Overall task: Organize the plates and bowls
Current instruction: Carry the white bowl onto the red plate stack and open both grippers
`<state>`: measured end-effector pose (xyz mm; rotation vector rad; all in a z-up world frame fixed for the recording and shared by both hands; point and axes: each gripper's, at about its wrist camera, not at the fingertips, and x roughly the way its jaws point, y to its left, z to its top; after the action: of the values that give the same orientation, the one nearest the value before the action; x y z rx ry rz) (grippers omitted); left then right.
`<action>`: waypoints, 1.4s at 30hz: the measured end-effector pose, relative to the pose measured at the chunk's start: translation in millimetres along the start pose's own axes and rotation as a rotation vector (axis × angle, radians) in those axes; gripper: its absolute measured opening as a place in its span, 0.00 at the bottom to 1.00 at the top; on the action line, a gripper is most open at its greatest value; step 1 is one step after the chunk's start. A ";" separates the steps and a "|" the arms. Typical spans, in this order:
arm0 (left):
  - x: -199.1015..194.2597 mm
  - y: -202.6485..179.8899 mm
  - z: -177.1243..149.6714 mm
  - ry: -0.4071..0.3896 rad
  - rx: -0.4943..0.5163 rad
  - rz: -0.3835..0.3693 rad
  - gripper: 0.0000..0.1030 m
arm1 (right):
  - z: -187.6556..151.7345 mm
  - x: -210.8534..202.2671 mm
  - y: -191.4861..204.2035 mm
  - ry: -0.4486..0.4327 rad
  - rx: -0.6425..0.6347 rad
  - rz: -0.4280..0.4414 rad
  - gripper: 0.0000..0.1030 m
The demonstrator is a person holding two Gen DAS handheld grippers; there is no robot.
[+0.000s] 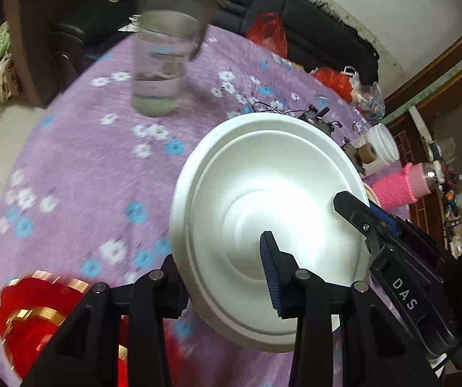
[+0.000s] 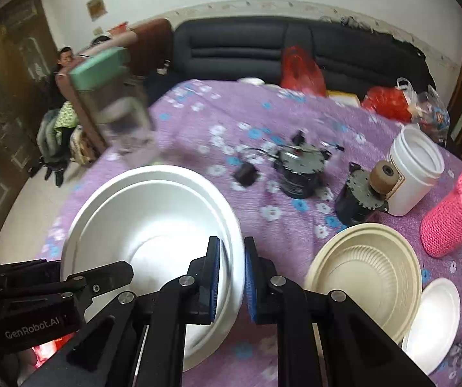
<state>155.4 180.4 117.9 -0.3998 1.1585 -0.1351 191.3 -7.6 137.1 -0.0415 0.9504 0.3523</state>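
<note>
A large white bowl (image 2: pixel 153 225) is held tilted above the purple flowered tablecloth (image 2: pixel 263 113). My right gripper (image 2: pixel 232 277) is shut on its right rim. In the left wrist view the bowl's underside (image 1: pixel 263 219) faces the camera, and my left gripper (image 1: pixel 221 277) is open, its fingers (image 1: pixel 271 274) spread wide on either side of the near rim. The right gripper's fingers (image 1: pixel 360 216) also show at the bowl's far rim. A beige ribbed bowl (image 2: pixel 363 274) and a small white plate (image 2: pixel 437 319) lie on the table at the right.
A clear bottle with a green cap (image 1: pixel 166 48) stands at the far side. A red and gold dish (image 1: pixel 34 316) lies near left. Motor parts (image 2: pixel 298 171), a white jar (image 2: pixel 415 171), a pink knit bottle (image 2: pixel 453 216) and red bags (image 2: pixel 302 71) crowd the right.
</note>
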 end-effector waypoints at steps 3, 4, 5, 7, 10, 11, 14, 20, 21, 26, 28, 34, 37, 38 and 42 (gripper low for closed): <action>-34.4 19.0 -19.0 -0.045 -0.015 0.009 0.36 | -9.3 -24.4 34.9 -0.023 -0.044 0.038 0.15; -47.8 26.2 -27.0 -0.067 -0.017 0.025 0.36 | -12.5 -29.7 45.5 -0.028 -0.059 0.047 0.15; -56.3 30.8 -33.1 -0.086 -0.018 0.038 0.37 | -17.1 -35.1 58.6 -0.032 -0.077 0.060 0.15; -80.4 45.1 -49.8 -0.135 -0.020 0.083 0.38 | -26.7 -41.6 81.1 -0.033 -0.106 0.086 0.15; -99.8 62.5 -71.0 -0.175 -0.026 0.142 0.39 | -44.9 -43.3 115.2 -0.020 -0.147 0.117 0.15; -105.5 69.7 -79.3 -0.187 -0.030 0.163 0.39 | -51.4 -42.7 123.7 -0.012 -0.157 0.124 0.15; -113.1 86.8 -99.5 -0.203 -0.041 0.202 0.40 | -71.5 -38.2 149.2 0.014 -0.187 0.145 0.15; -100.1 111.2 -126.7 -0.181 -0.072 0.230 0.40 | -101.7 -23.6 172.6 0.065 -0.210 0.141 0.16; -98.6 114.9 -129.5 -0.178 -0.075 0.236 0.40 | -105.4 -20.0 173.9 0.077 -0.206 0.141 0.16; -87.0 121.1 -136.0 -0.155 -0.071 0.267 0.46 | -116.7 -9.7 179.2 0.097 -0.203 0.133 0.16; -87.4 121.4 -138.2 -0.162 -0.064 0.269 0.48 | -118.0 -9.0 180.8 0.093 -0.201 0.138 0.16; -101.0 119.0 -144.7 -0.198 -0.056 0.231 0.69 | -119.1 -7.1 181.7 0.084 -0.180 0.149 0.18; -110.2 117.2 -150.1 -0.226 -0.047 0.228 0.74 | -120.4 -7.7 179.4 0.073 -0.153 0.177 0.25; -112.8 116.7 -152.2 -0.230 -0.045 0.227 0.74 | -120.9 -9.7 178.6 0.061 -0.146 0.188 0.33; -125.3 117.4 -161.9 -0.265 -0.050 0.223 0.75 | -122.5 -19.0 176.0 0.002 -0.136 0.201 0.64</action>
<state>-54.1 288.8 127.1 -0.3194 0.9378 0.1387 29.5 129.9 101.5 -0.0704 0.9338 0.6023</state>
